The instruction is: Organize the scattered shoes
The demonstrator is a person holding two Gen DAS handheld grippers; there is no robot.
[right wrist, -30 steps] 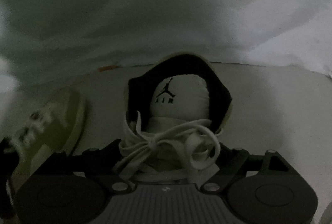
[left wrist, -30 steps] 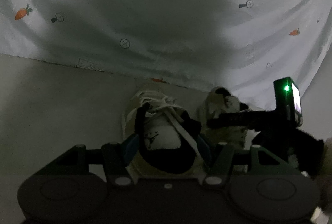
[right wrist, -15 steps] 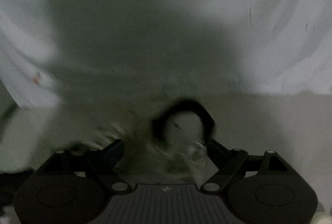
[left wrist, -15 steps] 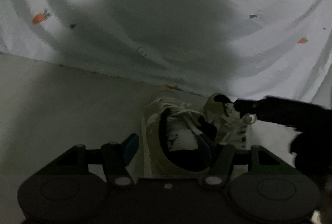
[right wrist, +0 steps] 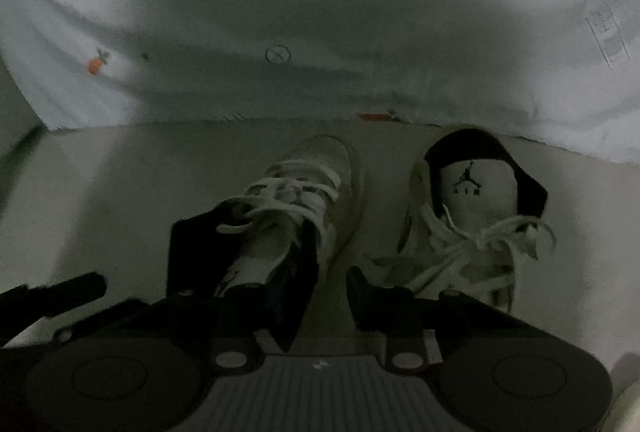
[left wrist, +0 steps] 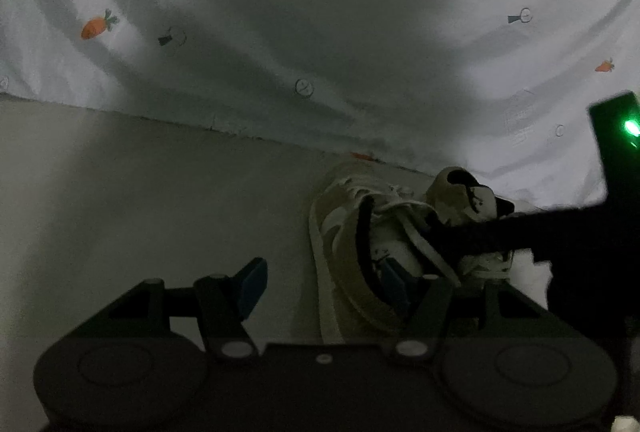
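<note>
Two cream high-top sneakers with black collar lining and white laces, standing upright side by side on a pale floor point(right wrist: 100, 200), close to the hem of a hanging white sheet point(right wrist: 320, 12).

Left sneaker point(right wrist: 304, 200): long axis runs away from the right wrist camera; toe toward the sheet, heel and black collar toward the camera. Laces loose over the tongue.

Right sneaker point(right wrist: 472, 192): long axis roughly parallel to its mate, a narrow strip of floor between them. The white tongue with a black jumping-figure logo faces the right wrist camera; which end is the toe appears reversed against the left sneaker, though the dim light makes this uncertain.

Right gripper point(right wrist: 308, 284): fingers spread wide, holding nothing; the left finger sits at the left sneaker's collar, the right finger at the near edge of the right sneaker.

Left gripper point(left wrist: 320, 272): fingers spread apart, blue pads visible; the right finger sits inside or against the collar of the left sneaker point(left wrist: 360, 252), the other finger over bare floor. Right sneaker point(left wrist: 468, 192) just beyond, partly hidden by the dark body of the right gripper.

Surface and room: smooth, matt, light-coloured floor; sheet printed with small orange carrots point(left wrist: 96, 26) and outline motifs, heavily shadowed at centre; low light throughout
</note>
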